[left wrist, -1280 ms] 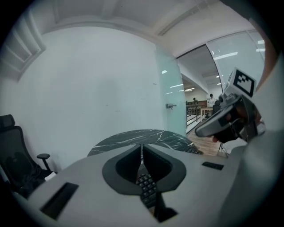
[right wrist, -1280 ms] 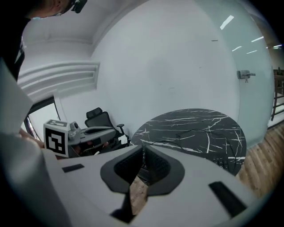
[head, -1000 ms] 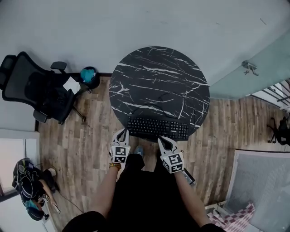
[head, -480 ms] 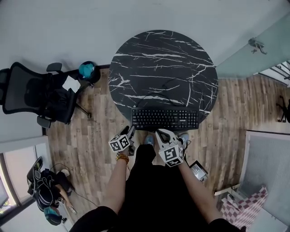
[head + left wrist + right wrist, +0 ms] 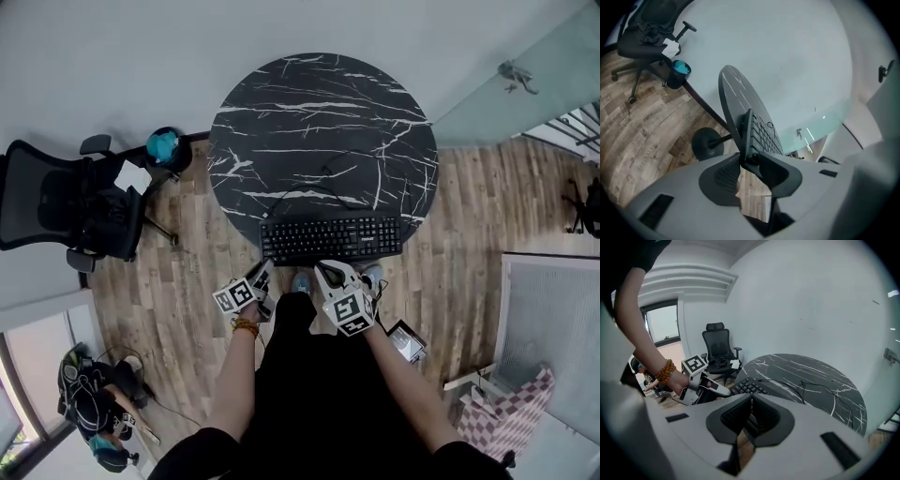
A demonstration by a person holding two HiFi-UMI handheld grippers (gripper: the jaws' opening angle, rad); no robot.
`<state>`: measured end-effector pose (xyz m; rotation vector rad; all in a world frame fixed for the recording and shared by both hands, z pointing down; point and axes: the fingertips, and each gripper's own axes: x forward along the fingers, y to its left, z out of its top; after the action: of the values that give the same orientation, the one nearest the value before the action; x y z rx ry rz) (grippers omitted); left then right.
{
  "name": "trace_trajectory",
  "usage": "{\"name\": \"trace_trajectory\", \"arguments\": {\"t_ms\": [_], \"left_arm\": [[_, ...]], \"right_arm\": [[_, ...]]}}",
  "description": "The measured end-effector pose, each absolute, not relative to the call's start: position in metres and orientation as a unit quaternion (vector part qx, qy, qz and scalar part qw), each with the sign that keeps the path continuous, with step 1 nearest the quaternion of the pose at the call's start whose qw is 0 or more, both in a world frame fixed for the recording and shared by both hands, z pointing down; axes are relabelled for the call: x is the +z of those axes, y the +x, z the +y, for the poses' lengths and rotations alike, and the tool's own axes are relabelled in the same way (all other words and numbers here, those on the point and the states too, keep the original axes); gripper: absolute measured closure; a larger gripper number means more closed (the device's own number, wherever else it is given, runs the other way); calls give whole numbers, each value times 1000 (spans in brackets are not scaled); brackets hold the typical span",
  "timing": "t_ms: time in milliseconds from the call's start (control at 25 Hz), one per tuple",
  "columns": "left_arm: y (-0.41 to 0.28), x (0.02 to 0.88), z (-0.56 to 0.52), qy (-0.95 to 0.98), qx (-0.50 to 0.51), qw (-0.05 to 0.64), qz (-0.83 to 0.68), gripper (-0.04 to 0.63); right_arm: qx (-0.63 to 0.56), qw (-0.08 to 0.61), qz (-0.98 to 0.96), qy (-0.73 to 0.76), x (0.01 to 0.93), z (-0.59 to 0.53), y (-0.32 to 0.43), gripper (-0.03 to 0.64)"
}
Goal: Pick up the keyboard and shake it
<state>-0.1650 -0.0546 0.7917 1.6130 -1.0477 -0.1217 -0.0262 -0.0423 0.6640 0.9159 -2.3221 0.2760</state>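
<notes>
A black keyboard point(image 5: 330, 239) lies at the near edge of the round black marble table point(image 5: 319, 122), its cable curling over the top. My left gripper point(image 5: 265, 270) is rolled on its side at the keyboard's near left corner. In the left gripper view that corner point(image 5: 749, 140) sits edge-on between the jaws, which have just been closing and now pinch it. My right gripper point(image 5: 322, 271) hangs just in front of the keyboard's front edge. Its jaws point(image 5: 751, 401) are shut with nothing between them, and the keyboard point(image 5: 747, 386) lies just beyond.
A black office chair point(image 5: 66, 202) and a small bin with something blue on top point(image 5: 161, 147) stand left of the table. The table's pedestal foot point(image 5: 708, 143) rests on the wood floor. A bag point(image 5: 89, 403) lies at the lower left, and a glass partition point(image 5: 525, 84) stands at the right.
The left gripper has rolled onto its side and come down to the keyboard's left corner. The right gripper has sunk a little toward the front edge. The head view has shifted.
</notes>
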Motion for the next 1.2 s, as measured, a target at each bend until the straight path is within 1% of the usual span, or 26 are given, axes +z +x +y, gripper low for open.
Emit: {"name": "trace_trajectory", "arguments": {"t_ms": [160, 320, 440, 480, 520, 560, 640, 720, 800, 840, 920, 1040, 1120, 1200], "left_arm": [[-163, 792, -30, 687, -49, 577, -439, 472], [-162, 794, -1, 683, -49, 595, -420, 475], [-161, 794, 6, 707, 2, 575, -412, 474], [-164, 792, 5, 713, 17, 563, -418, 456], [-170, 789, 4, 717, 29, 548, -430, 419], [-178, 785, 2, 720, 40, 528, -448, 401], [-196, 772, -4, 733, 83, 465, -490, 399], [-205, 753, -13, 756, 147, 374, -517, 399], [-193, 732, -26, 790, 197, 282, -508, 399], [-180, 723, -33, 808, 213, 242, -492, 399], [-149, 709, -44, 839, 236, 181, -456, 399], [-111, 696, -59, 859, 257, 124, -426, 399], [-103, 694, -65, 855, 262, 117, -432, 399], [-111, 697, -64, 845, 262, 127, -449, 399]], "right_arm": [[132, 309, -873, 354, 677, -36, -21, 584], [204, 284, -844, 407, 697, -36, 6, 583], [266, 249, -811, 458, 716, -35, 36, 583], [293, 231, -798, 473, 721, -34, 45, 583], [317, 213, -786, 486, 726, -32, 53, 583], [337, 198, -776, 495, 729, -30, 59, 581], [374, 167, -755, 512, 736, -24, 67, 568], [442, 119, -725, 515, 748, -13, 67, 441], [526, 65, -699, 479, 764, 1, 54, 385], [556, 46, -693, 456, 772, 6, 44, 370], [588, 12, -684, 431, 786, 11, 28, 367], [602, -65, -662, 441, 791, -2, 19, 359], [600, -104, -643, 464, 791, -13, 25, 359], [601, -114, -635, 473, 794, -17, 29, 359]]}}
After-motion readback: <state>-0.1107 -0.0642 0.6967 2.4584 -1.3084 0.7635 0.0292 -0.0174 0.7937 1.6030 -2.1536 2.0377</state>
